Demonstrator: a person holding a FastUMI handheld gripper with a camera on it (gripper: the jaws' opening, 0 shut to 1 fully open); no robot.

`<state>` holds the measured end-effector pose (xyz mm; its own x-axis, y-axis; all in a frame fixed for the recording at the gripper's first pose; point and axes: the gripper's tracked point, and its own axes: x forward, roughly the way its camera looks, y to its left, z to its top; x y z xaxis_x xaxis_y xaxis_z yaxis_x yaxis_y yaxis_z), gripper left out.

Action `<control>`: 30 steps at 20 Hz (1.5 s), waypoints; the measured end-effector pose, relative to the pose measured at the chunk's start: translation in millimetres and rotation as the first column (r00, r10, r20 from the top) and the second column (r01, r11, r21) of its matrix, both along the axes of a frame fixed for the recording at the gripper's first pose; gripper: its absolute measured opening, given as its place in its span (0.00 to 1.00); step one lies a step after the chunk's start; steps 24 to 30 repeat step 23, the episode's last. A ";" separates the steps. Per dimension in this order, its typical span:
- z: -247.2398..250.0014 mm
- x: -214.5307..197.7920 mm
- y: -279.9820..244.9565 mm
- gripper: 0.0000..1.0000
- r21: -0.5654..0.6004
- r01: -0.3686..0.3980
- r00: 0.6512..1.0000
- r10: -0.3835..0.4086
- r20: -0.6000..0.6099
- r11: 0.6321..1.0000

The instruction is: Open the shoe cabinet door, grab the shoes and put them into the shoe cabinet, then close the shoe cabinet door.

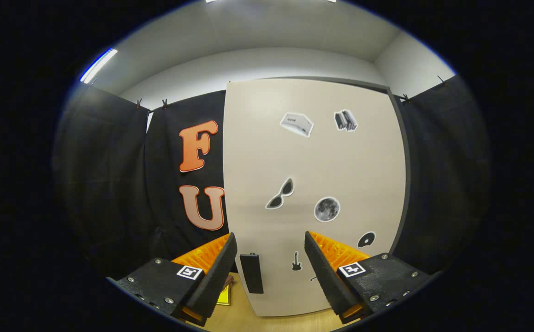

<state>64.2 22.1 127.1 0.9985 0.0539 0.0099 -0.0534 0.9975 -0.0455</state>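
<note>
Cabinet door [315, 184] stands shut and upright straight ahead of the tool [270, 263], a tall pale panel with stickers on it, backed by the black cloth wall. Its hinge side cannot be told for sure, though the handle's place suggests the right edge. Wooden surface [258, 318] runs under the door's foot. Handle [252, 273], a small dark bar with its long axis vertical, sits low near the door's left edge, just beyond the fingers and closer to the left finger than the right. The tool is wide open and grips nothing. Judging from this, the coming move is a short advance, slightly leftward, to bring the fingers either side of the bar. A small yellow thing [224, 295] lies by the left finger; whether it is a shoe I cannot tell.
</note>
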 end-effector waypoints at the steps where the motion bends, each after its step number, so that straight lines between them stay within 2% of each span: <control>1: 12.5 -8.7 -4.4 0.92 -0.010 0.015 1.000 -0.015 0.020 1.000; 7: 58.2 -68.8 -37.9 0.92 -0.045 0.109 0.990 -0.104 0.098 0.993; 12: 57.8 -103.3 -49.7 0.92 -0.075 0.152 0.985 -0.145 0.093 0.986; 18: 46.6 -121.2 -53.9 0.92 -0.107 0.168 0.985 -0.163 0.050 0.980; 30: 45.1 -124.4 -57.1 0.92 -0.114 0.179 0.984 -0.175 0.042 0.977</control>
